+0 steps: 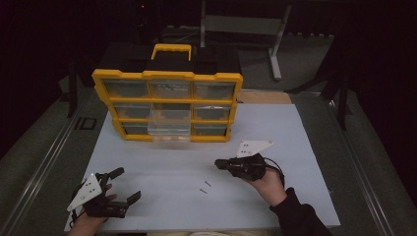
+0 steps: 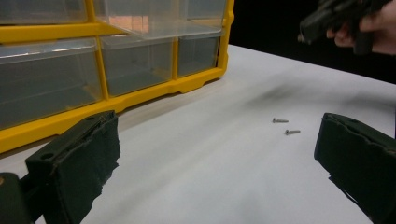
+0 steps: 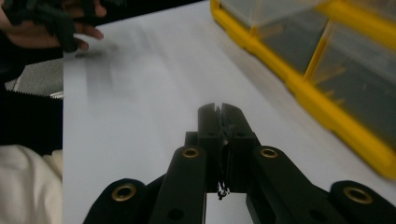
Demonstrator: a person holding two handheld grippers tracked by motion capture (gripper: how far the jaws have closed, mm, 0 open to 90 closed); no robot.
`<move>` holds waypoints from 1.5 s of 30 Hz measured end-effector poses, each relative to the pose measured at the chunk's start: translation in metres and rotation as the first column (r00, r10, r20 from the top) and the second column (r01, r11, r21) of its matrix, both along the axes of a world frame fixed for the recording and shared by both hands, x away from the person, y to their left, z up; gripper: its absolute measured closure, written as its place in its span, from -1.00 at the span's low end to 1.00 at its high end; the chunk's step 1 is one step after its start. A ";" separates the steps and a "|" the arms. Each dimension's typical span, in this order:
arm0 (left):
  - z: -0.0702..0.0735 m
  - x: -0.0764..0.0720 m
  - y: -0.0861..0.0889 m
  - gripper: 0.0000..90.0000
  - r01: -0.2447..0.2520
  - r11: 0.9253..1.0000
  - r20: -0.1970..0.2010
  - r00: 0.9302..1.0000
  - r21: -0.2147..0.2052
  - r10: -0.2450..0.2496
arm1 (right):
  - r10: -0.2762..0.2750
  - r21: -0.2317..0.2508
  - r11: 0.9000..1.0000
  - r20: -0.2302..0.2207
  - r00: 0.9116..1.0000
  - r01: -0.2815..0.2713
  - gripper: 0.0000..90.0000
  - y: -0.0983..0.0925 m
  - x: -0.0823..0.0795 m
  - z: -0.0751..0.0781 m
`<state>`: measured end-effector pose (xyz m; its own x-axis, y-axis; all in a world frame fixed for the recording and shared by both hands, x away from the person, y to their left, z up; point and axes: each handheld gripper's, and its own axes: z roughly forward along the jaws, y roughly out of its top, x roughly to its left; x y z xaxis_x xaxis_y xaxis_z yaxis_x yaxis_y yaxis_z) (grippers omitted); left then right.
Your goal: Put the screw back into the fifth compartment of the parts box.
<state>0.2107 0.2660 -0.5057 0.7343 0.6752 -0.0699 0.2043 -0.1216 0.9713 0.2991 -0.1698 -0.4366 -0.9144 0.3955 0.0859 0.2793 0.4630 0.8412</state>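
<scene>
The left gripper (image 1: 123, 186) rests low on the desk (image 1: 295, 132) with its fingers (image 2: 77, 163) spread wide and empty, framing the two small screws (image 2: 286, 126) lying ahead between them, probably lined up for a pick. The right gripper (image 1: 220, 163) hovers with fingers (image 3: 219, 122) clenched together, grasping nothing I can make out. Beyond the fingers, the yellow drawer organizer (image 1: 167, 104) has its middle drawer (image 1: 169, 123) pulled out, likely to receive the screws.

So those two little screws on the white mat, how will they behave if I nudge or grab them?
The two screws lie flat on the smooth white mat, so a nudge would probably make them roll or skid. They look stiff and light. Being thin, they may slip from the left gripper and its wide padded jaws.
</scene>
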 end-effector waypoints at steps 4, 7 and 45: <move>0.000 0.000 0.000 -0.97 0.003 1.000 0.000 1.000 0.002 -0.003 | -0.005 0.013 1.000 0.032 0.999 0.005 0.95 0.000 0.006 0.014; 0.000 0.000 0.000 -0.97 0.002 1.000 -0.001 1.000 0.002 -0.002 | -0.010 0.029 1.000 0.048 0.999 0.009 0.95 0.001 0.013 0.025; -0.001 0.000 0.000 -0.97 0.011 1.000 -0.004 1.000 0.008 -0.011 | 0.017 0.106 0.994 0.100 0.995 -0.028 0.95 0.063 0.075 0.092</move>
